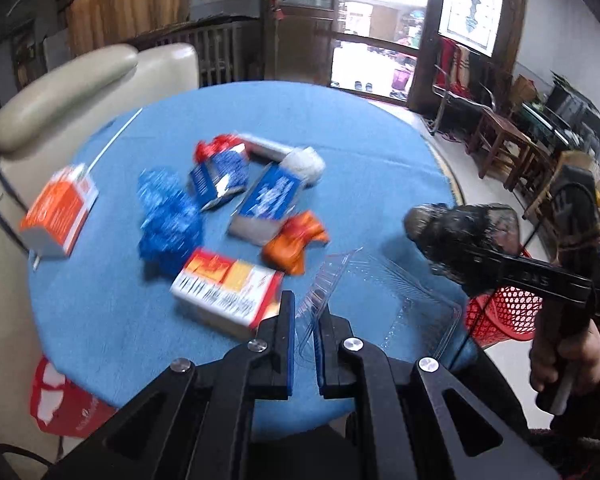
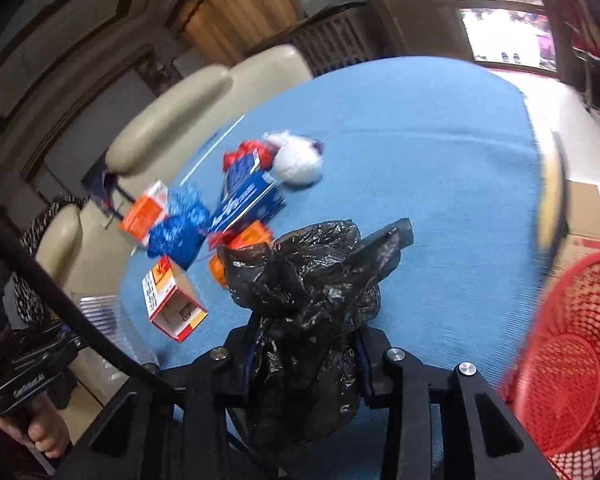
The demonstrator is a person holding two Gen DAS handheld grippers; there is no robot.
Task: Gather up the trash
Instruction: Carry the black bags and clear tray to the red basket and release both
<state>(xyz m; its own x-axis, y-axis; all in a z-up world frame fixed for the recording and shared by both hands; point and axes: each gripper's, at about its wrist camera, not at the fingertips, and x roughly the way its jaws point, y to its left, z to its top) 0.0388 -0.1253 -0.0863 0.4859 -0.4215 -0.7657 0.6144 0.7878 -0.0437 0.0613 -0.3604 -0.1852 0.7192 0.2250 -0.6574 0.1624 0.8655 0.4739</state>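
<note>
Left wrist view: the left gripper [image 1: 304,312] is clamped on the thin wall of a clear, ribbed plastic clamshell tray [image 1: 380,292]. The tray's long axis runs from the fingers away to the right, its open side up, over the near edge of the round blue-clothed table [image 1: 360,144]. Beyond the fingers lies the uncollected litter: a white-and-orange carton [image 1: 225,290] just left of the tips, a crumpled orange wrapper [image 1: 295,242], a blue crinkled wrapper [image 1: 167,216], blue boxes [image 1: 265,200], a white wad [image 1: 304,164] and an orange box [image 1: 59,212] far left. So I judge most of the work remains.

Right wrist view: the right gripper [image 2: 306,340] grips a crumpled black plastic bag [image 2: 312,280], bunched upright between its fingers, its loose top pointing away over the table. A red mesh basket [image 2: 572,360] stands to the right, below the table edge; I cannot tell whether anything is in it.
</note>
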